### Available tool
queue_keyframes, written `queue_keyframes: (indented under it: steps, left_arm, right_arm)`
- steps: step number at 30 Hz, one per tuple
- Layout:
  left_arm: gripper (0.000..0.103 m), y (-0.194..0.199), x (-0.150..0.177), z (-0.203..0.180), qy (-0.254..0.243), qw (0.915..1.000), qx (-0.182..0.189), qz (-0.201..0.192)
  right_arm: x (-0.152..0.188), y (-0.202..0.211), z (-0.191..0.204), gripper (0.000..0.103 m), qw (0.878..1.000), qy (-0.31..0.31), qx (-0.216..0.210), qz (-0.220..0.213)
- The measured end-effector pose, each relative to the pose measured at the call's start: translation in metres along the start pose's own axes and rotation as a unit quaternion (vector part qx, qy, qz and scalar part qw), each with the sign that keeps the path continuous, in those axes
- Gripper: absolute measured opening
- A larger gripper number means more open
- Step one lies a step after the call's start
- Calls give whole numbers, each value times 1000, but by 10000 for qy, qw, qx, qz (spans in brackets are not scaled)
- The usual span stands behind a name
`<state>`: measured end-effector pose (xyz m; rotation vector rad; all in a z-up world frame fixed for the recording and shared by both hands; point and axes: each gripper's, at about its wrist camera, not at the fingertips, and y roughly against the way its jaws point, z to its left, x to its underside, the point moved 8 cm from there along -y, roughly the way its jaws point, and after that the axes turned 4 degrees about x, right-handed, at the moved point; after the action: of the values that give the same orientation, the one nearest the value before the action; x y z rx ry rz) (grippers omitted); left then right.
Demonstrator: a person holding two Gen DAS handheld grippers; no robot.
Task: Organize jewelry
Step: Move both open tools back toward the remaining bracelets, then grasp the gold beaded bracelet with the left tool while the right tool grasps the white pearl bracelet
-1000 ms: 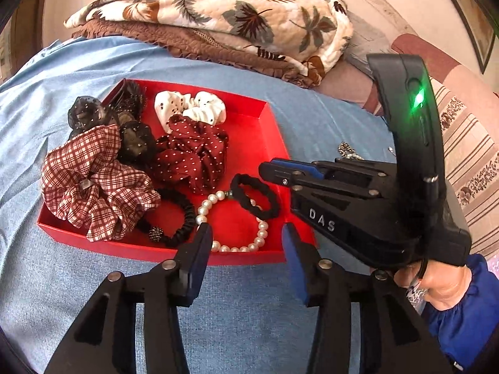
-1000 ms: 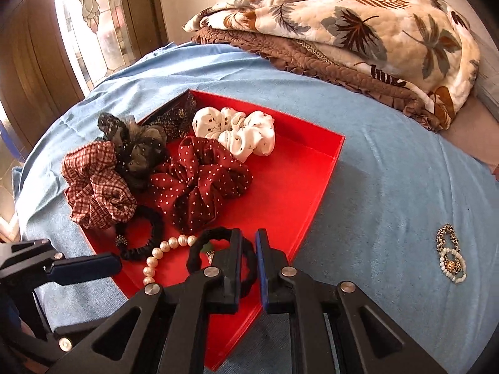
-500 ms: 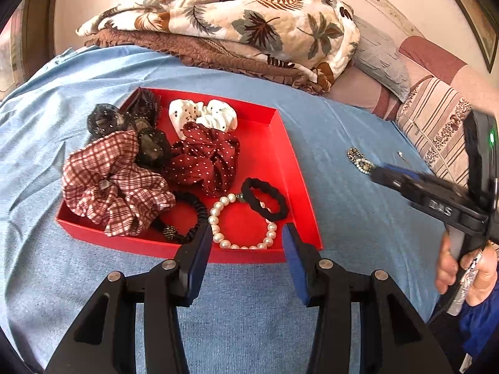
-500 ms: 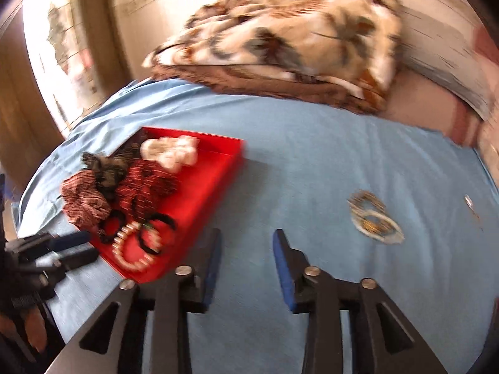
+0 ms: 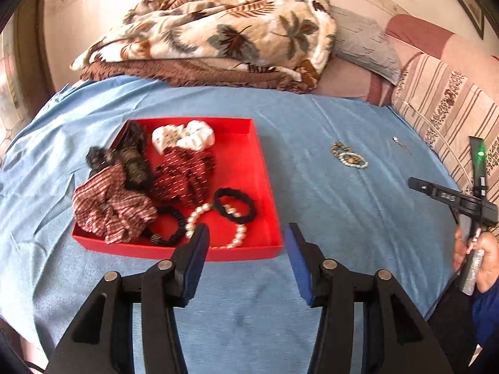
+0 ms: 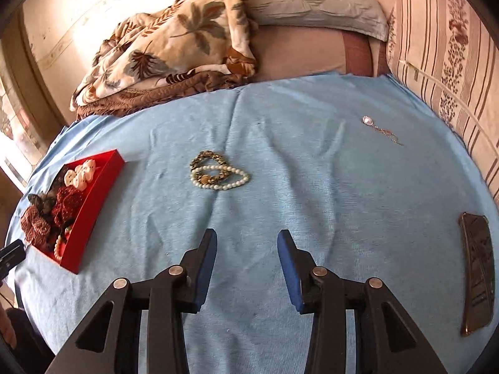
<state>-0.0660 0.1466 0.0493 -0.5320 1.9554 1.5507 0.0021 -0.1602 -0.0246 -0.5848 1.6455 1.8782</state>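
Observation:
A red tray (image 5: 260, 168) on the blue bed sheet holds several scrunchies, a black hair tie (image 5: 235, 208) and a pearl bracelet (image 5: 215, 227). It shows at the left in the right wrist view (image 6: 93, 205). A pile of bracelets (image 6: 218, 171) lies on the sheet ahead of my right gripper (image 6: 246, 249), which is open and empty; the pile also shows in the left wrist view (image 5: 351, 157). A small pendant with chain (image 6: 380, 129) lies farther right. My left gripper (image 5: 244, 243) is open and empty, just in front of the tray's near wall.
A leaf-patterned blanket (image 5: 224, 34) and a grey pillow (image 6: 312, 0) lie at the back. A striped cushion (image 6: 436, 46) borders the right side. A dark flat phone-like object (image 6: 477, 283) lies at the right edge of the sheet.
My right gripper has let go of the black hair tie in the tray, opened, and swung right toward the bracelets. My left gripper has pulled back a little.

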Motion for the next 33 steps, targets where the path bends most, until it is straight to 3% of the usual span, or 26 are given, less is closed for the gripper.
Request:
queue_keyframes:
  steps: [6,11,13,15,17,20,26,33]
  left_arm:
    - [51,-16,-5,-25,0,9996,174,219]
    - [51,-32,-5,-34,-158,9991,114,374]
    - [50,-41,-7,-35,-190,9988,84,441]
    - [51,-49,-9,-35,-187,9986,55,496]
    - [51,-57,-15,-37,-146,9984,81,548]
    - [50,-66,-27,-43,-156,9981,111,583]
    - [51,-104,-58,-75,-269,9965,200,766]
    - [50,-178,-83,-111,-165,9933,320,1095]
  right_arm:
    - [-20,-44,6,44,9997,129,-122,138]
    - [-42,-84,19,43,9989,446,-42,124]
    - [-46,-100,24,38,9979,635,26,152]
    - [-45,-115,28,22,9961,843,86,261]
    - [-44,-116,28,6,9961,828,59,292]
    - [-39,-109,18,6,9974,551,-98,451]
    - [-10,-76,-21,7,9959,185,149,868]
    - [-6,-68,-39,9,9973,-138,-59,713]
